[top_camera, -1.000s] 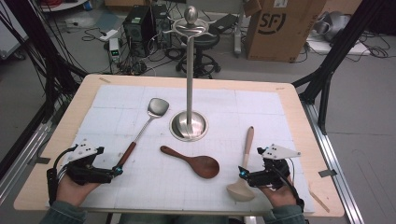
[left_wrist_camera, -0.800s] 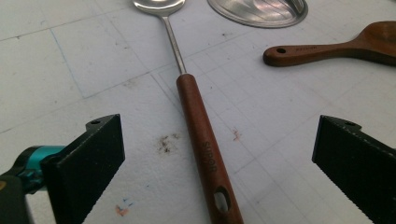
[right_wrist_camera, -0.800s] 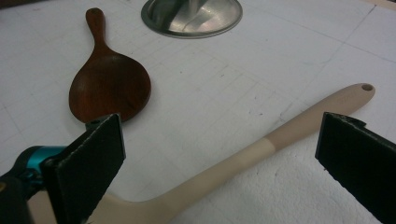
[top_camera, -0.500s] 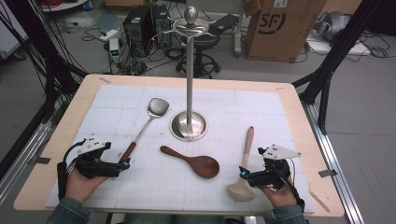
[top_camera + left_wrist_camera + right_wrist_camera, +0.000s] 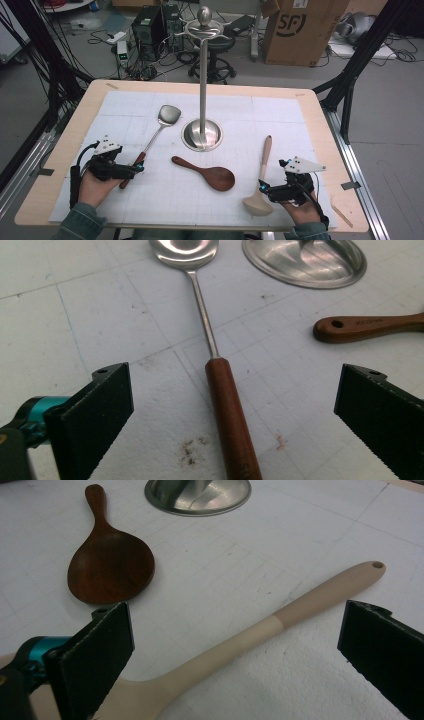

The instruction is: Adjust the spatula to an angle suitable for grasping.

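Progress looks slight: as far as you can judge, nothing hangs on the stand (image 5: 202, 75) yet, and all three utensils lie flat on the mat (image 5: 300, 125). Your left gripper (image 5: 136, 169) sits at the wooden handle of the spatula (image 5: 155, 132), jaws wide apart with the handle running up between them in the left gripper view, neither pad touching it (image 5: 227, 410). Your right gripper (image 5: 261, 188) is just as open, straddling the pale spoon (image 5: 262, 172) near its bowl; its handle crosses between the jaws in the right gripper view (image 5: 280, 620). The dark spoon (image 5: 210, 172) lies between the two, untouched, near the stand's base. So closing on a handle, lifting and hanging are likely all left to do. Hard to make out: the hooks at the stand's top blur into the clutter behind, so you cannot tell how many there are. The spatula's handle end runs off the left gripper view's bottom, and the pale spoon's bowl hides partly behind your right gripper's jaw.
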Action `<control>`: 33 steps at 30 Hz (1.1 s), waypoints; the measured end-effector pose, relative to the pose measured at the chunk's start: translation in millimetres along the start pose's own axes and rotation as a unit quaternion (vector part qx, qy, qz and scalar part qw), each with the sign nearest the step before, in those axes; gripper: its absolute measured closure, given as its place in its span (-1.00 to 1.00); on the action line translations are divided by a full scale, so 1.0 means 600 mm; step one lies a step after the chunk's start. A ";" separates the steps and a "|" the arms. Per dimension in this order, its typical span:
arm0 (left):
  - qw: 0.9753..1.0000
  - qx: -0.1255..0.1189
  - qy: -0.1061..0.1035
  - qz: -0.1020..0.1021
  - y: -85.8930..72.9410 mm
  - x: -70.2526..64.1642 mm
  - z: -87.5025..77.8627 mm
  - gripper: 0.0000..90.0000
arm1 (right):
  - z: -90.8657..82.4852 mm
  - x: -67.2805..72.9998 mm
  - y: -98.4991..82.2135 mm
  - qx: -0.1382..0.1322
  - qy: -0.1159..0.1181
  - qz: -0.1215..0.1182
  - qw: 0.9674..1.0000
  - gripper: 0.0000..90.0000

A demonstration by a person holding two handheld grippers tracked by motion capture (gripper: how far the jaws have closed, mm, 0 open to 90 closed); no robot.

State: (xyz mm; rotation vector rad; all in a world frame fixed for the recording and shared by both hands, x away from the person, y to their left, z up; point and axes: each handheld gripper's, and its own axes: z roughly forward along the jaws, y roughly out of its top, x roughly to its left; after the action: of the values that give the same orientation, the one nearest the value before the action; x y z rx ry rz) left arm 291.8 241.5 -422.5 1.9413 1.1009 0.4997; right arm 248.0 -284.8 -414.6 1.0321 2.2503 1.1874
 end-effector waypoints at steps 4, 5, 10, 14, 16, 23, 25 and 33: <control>1.000 0.010 0.004 0.001 0.001 0.002 0.006 -0.93 | 0.004 0.001 0.000 0.003 0.000 -0.003 1.000 -0.99; 1.000 0.018 0.008 0.005 0.001 0.003 0.010 -0.92 | 0.004 0.001 0.001 0.003 0.000 -0.004 1.000 -0.99; 1.000 0.023 0.010 0.008 0.004 0.004 0.016 -0.77 | 0.005 0.001 0.000 0.005 0.000 -0.005 1.000 -0.99; 0.999 0.044 0.014 0.021 0.005 0.002 0.027 -0.62 | 0.005 0.001 0.000 0.006 -0.001 -0.006 1.000 -0.99; 0.998 0.052 0.012 0.022 0.003 0.002 0.030 -0.56 | 0.006 0.002 0.000 0.008 -0.001 -0.007 1.000 -0.99; 0.998 0.059 -0.004 0.027 0.002 0.000 0.030 -0.35 | 0.006 0.003 0.001 0.006 -0.001 -0.010 1.000 -0.99; 0.998 0.063 -0.005 0.026 0.001 -0.001 0.031 -0.29 | 0.007 0.003 0.002 0.006 -0.001 -0.010 1.000 -0.99; 0.996 0.081 -0.006 0.032 -0.006 -0.004 0.035 0.01 | 0.014 0.006 0.008 0.004 0.006 -0.015 1.000 -0.99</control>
State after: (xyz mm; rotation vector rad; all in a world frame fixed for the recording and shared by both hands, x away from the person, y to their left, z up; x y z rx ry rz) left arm 303.0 230.8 -437.5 2.1237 1.1023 0.4438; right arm 253.1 -276.0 -415.1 0.9916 2.2734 1.1768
